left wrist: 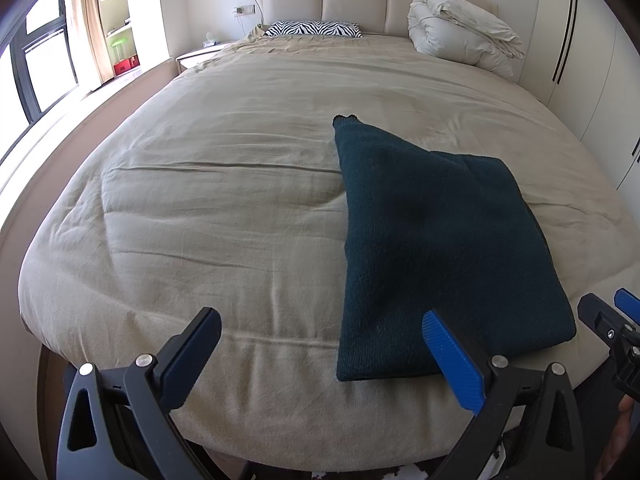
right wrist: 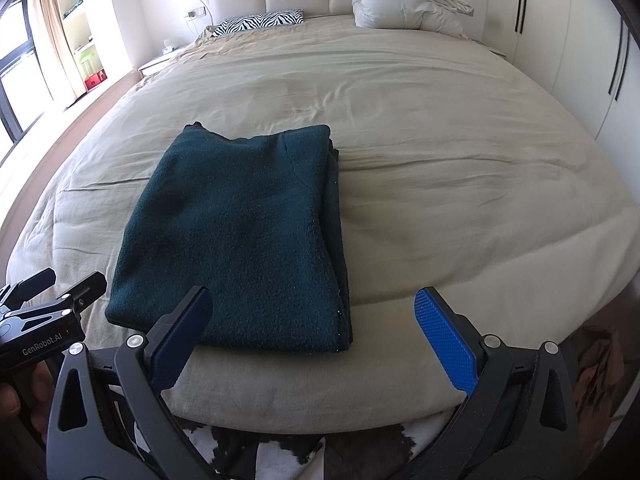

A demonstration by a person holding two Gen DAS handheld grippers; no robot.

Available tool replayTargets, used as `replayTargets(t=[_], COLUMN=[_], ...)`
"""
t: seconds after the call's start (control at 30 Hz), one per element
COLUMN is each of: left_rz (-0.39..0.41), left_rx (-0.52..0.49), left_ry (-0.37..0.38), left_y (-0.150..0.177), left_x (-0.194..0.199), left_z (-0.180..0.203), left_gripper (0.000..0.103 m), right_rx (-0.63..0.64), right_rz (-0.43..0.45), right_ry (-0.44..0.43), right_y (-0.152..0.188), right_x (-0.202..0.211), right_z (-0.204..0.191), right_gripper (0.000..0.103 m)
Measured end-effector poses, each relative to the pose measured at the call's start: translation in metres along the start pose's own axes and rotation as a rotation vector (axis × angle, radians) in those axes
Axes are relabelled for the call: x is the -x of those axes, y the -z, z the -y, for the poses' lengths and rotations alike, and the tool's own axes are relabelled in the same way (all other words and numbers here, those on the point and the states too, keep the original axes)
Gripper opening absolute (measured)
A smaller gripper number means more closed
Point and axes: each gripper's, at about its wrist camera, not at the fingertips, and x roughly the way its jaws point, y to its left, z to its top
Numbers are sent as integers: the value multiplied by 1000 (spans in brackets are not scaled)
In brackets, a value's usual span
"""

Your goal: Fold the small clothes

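I see the folded dark green sweater (right wrist: pixel 236 236) lying centre-left in the right view, on the bed (right wrist: pixel 440 140). My left gripper (left wrist: pixel 320 352) and right gripper (right wrist: pixel 312 328) hover empty, fingers spread apart.

The left tongs (left wrist: pixel 322 354) are built from black plastic arms with triangular cut-outs, joined by round silver screw heads. A ribbed blue pad is carried on one finger, while the other finger is seen from its dark back. The right tongs (right wrist: pixel 314 334) are made the same way, with a dotted blue pad on one finger and silver screws at the joints. Beside the right tongs in the right wrist view, the body of the left tongs is marked in white letters "GenRobot.AI". Fingertips (right wrist: pixel 10 400) are glimpsed under that lettering.
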Motion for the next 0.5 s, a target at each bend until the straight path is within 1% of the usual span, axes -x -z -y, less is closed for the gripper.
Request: replayTargets(t=[0.5], left_rz=[-1], left_rx=[0], left_ry=[1], left_y=[2], left_x=[-1], left_z=[-1], left_gripper=[103], right_rx=[-2], right_rz=[-3], right_ry=[0], right_y=[3], right_x=[-1], right_z=[1], right_gripper=[103])
